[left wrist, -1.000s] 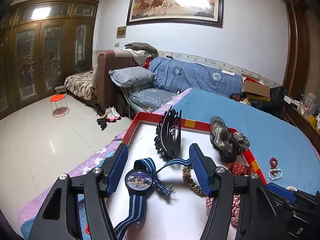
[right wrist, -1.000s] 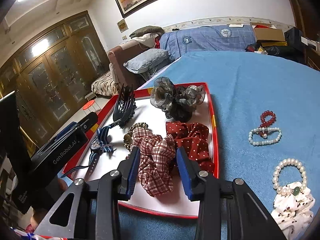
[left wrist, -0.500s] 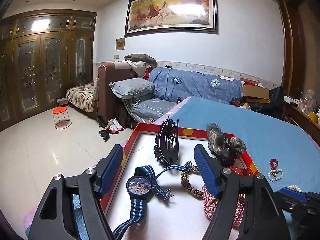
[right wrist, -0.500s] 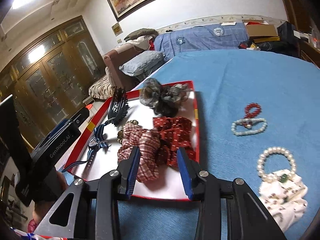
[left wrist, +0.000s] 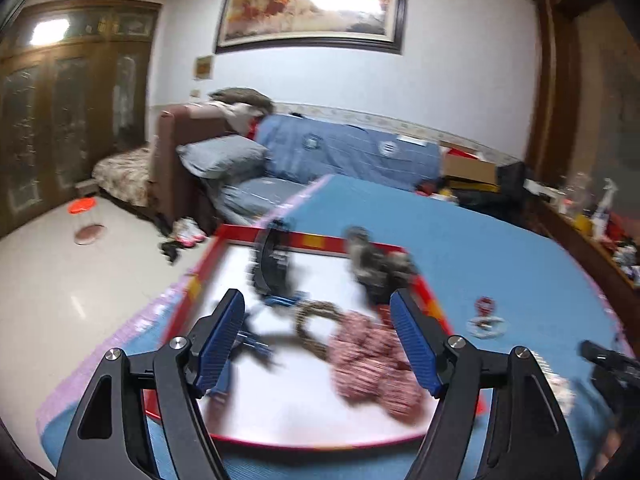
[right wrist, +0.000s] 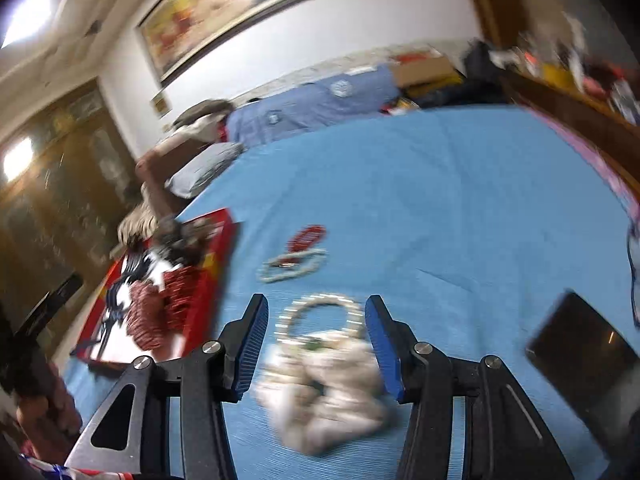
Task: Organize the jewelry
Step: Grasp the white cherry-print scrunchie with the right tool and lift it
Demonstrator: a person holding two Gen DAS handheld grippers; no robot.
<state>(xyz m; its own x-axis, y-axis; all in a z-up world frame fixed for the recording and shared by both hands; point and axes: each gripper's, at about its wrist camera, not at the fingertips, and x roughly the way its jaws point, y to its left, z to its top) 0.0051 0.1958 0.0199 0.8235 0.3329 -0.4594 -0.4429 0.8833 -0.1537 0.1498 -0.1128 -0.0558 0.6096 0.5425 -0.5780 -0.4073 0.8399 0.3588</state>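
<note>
Scrunchies (left wrist: 374, 364), hair claw (left wrist: 272, 264) and watch (left wrist: 240, 340) fill the red tray (left wrist: 304, 240); both hand-held grippers, left (left wrist: 320, 344) and right (right wrist: 316, 344), gape spread

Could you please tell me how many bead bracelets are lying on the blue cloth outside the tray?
3: a red bracelet, a white bracelet touching it, and a pearl bracelet nearest the camera; blur might hide others.

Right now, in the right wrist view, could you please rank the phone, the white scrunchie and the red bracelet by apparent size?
1. White scrunchie and phone: similar, and both near the camera, so unranked.
2. Red bracelet: clearly smallest, though farther away.
</note>
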